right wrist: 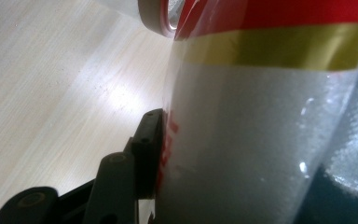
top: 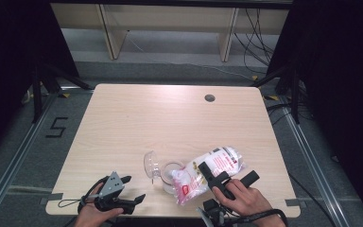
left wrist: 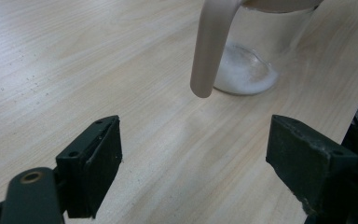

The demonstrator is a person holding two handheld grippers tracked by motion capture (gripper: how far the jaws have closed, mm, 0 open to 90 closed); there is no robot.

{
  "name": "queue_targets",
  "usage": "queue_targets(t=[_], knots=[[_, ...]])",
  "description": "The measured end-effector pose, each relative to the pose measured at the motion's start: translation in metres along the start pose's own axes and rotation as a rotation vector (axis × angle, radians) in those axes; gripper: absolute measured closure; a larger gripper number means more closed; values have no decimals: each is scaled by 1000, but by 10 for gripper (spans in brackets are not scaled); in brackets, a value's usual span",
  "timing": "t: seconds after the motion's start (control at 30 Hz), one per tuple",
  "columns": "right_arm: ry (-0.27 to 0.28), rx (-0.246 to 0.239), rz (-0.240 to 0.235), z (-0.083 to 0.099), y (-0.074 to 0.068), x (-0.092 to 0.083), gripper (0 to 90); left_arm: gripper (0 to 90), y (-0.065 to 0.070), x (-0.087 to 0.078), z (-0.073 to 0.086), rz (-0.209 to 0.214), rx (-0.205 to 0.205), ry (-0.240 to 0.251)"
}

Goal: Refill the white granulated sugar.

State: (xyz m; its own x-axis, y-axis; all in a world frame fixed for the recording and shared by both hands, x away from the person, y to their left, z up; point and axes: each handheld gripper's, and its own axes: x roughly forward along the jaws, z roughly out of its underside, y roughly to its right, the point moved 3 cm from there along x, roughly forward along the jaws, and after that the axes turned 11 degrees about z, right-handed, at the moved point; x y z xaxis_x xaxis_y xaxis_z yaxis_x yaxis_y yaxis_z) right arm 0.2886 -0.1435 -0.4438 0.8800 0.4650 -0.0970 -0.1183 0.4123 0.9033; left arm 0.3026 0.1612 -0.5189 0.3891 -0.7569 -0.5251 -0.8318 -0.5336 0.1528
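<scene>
At a pale wooden table, the right gripper clamps a clear bag of white grains with red print, its jaws pressed against the bag's sides, the bag tipped with its mouth toward a glass jar at its nine o'clock. The jar stands near the table's front edge, at about six o'clock from the table's centre, with its hinged lid flung open at its ten o'clock. In the left gripper view a layer of white grains lies at the jar's bottom. The left gripper sits at the jar's eight o'clock, jaws wide apart and empty, aimed at the jar.
</scene>
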Motion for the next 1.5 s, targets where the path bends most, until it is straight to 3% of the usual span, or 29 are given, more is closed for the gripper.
queue_targets(t=[1.13, 1.5], knots=[[-24, 18, -14, 14, -2, -1, 586, 179, 0, 1, 1, 1, 0, -1], [-54, 35, -14, 21, -3, -5, 591, 179, 0, 0, 0, 2, -2, 1]])
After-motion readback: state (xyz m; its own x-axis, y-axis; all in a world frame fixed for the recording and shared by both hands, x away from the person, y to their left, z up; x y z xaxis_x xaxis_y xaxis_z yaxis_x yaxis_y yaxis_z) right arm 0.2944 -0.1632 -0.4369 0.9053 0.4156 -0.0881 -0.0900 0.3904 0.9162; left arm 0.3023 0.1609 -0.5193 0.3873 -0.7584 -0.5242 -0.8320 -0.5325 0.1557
